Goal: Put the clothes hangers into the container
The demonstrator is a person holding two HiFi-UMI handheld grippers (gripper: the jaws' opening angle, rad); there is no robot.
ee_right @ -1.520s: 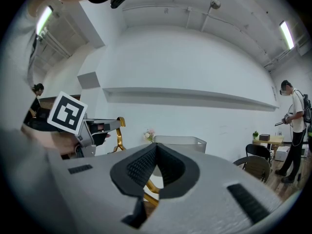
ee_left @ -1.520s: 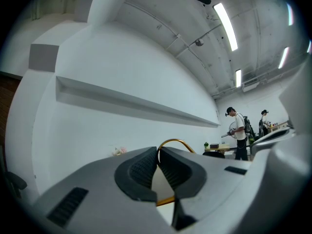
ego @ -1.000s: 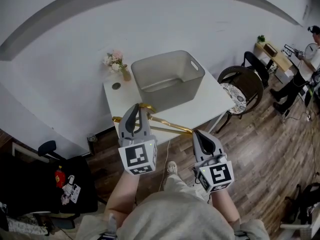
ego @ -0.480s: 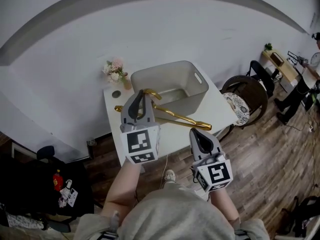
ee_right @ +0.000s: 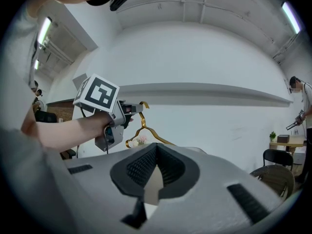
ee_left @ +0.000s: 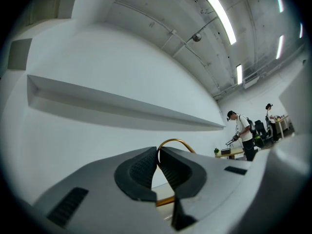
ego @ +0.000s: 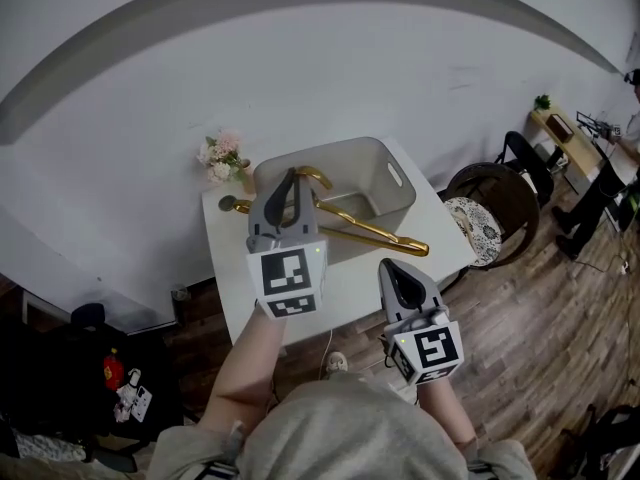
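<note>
A single gold clothes hanger (ego: 375, 235) hangs in the air over the grey container (ego: 398, 184), near the centre of the head view. It is gripped at the base of its hook by the left gripper (ego: 291, 179). Its long axis runs from the middle left of the frame down toward the lower right. The left end sits just beyond the container's left rim, and the right end points at the container's front right corner, above the white table (ego: 350, 286). The hook curls up and to the right, above the jaw tips and over the open bin. In the left gripper view the left gripper (ee_left: 158, 152) has its jaws pressed tight on the thin gold wire. The hook of the hanger (ee_left: 176, 142) arches out over the pads, and a short gold stretch shows below them. The right gripper (ego: 398, 268) sits lower and further right in the head view, level with the table's near edge and apart from the hanger. In the right gripper view the right gripper (ee_right: 156, 147) has its pads closed together at the tips with nothing between them. Beyond them, at the left of that frame, the left gripper (ee_right: 139, 107) carries the hanger (ee_right: 146, 129), hook uppermost. In all there is one hanger, one container, one table and two grippers. A small bunch of flowers (ego: 220, 158) stands at the table's upper left corner, and one round chair (ego: 490, 203) sits to the right of the table.
</note>
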